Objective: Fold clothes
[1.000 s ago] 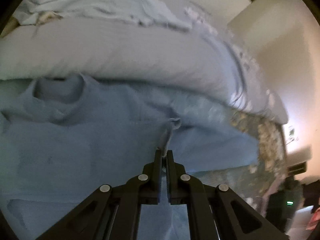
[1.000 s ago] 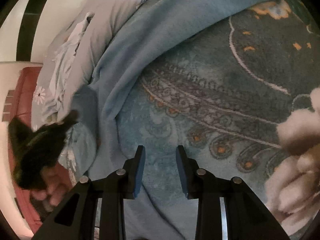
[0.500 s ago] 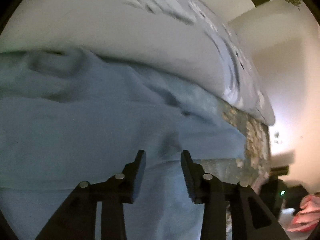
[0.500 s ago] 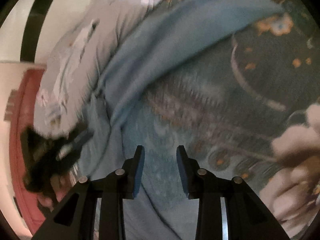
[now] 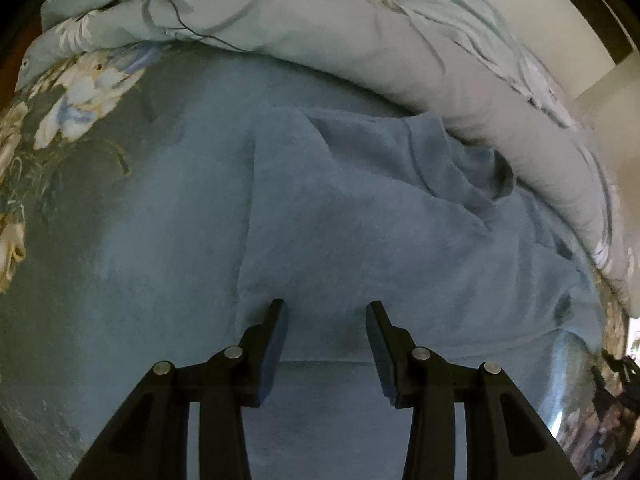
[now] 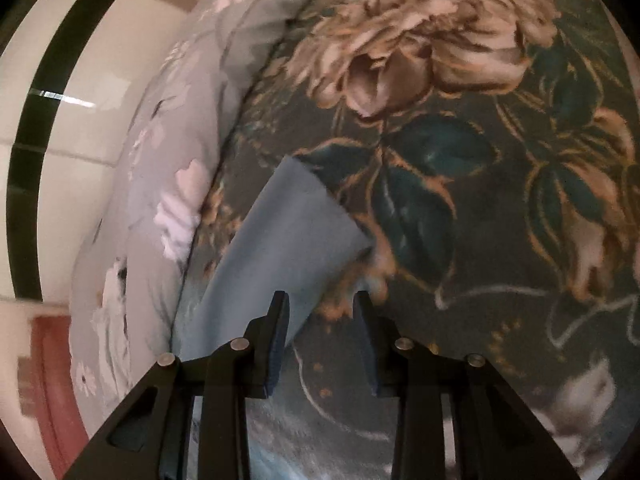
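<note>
A light blue sweatshirt lies spread on a dark teal floral blanket, its collar at the upper right against a grey duvet. My left gripper is open and empty, just above the garment near its left folded edge. In the right wrist view, a sleeve or corner of the same blue garment lies on the floral blanket. My right gripper is open and empty, its left finger over the cloth's lower edge.
A bunched grey floral duvet runs along the far side of the bed and also shows in the right wrist view. A white tiled wall with dark stripes stands beyond. A red object sits at lower left.
My left gripper let go of the blue cloth it pinched and opened, then swung left over the garment. My right gripper moved along the bed to the garment's far end.
</note>
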`<state>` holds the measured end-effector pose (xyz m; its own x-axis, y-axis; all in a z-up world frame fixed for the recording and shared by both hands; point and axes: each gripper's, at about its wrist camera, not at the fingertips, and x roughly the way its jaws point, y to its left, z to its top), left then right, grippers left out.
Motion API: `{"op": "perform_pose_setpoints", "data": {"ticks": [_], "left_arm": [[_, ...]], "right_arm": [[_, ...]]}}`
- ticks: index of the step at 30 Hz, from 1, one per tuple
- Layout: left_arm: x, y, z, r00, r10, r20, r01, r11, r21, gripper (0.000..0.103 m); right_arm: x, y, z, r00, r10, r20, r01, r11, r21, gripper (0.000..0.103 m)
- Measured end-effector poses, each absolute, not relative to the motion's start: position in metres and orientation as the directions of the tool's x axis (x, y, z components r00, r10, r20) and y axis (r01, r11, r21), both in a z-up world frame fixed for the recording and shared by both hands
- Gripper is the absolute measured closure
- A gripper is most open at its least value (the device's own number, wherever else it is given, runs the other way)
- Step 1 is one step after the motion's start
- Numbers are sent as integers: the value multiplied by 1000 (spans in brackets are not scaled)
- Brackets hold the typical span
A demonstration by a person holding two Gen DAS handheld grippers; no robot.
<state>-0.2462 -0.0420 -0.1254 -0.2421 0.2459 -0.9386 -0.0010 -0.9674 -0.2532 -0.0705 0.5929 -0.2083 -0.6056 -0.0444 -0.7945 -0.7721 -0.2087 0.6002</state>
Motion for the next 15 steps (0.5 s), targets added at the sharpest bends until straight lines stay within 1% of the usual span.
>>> {"op": "perform_pose_setpoints", "data": {"ticks": [3, 4, 5, 6, 7, 10, 15], "left_arm": [[-236, -54, -114, -262, 287, -922, 25, -953, -303, 59], [-232, -58, -110, -270, 294, -917, 31, -949, -314, 59], [-227, -63, -107, -279, 301, -912, 36, -946, -323, 59], [-222, -69, -103, -288, 301, -909, 42, -945, -326, 59], [-217, -75, -100, -297, 299, -907, 47, -944, -327, 58], [-203, -105, -94, -314, 277, -908, 67, -948, -312, 58], [-184, -134, -92, -324, 271, -907, 117, -939, -322, 58]], "right_arm": [[-76, 597, -211, -623, -17, -782, -771, -150, 619, 69], [-76, 597, -210, -626, -10, -780, -770, -146, 621, 70], [-78, 597, -208, -626, -4, -780, -771, -150, 619, 74], [-82, 596, -204, -623, 3, -782, -772, -159, 615, 94], [-85, 596, -201, -621, 9, -784, -774, -168, 611, 98], [-97, 593, -186, -619, 33, -784, -770, -219, 599, 98], [-136, 555, -108, -669, 72, -739, -664, -505, 552, 98]]}}
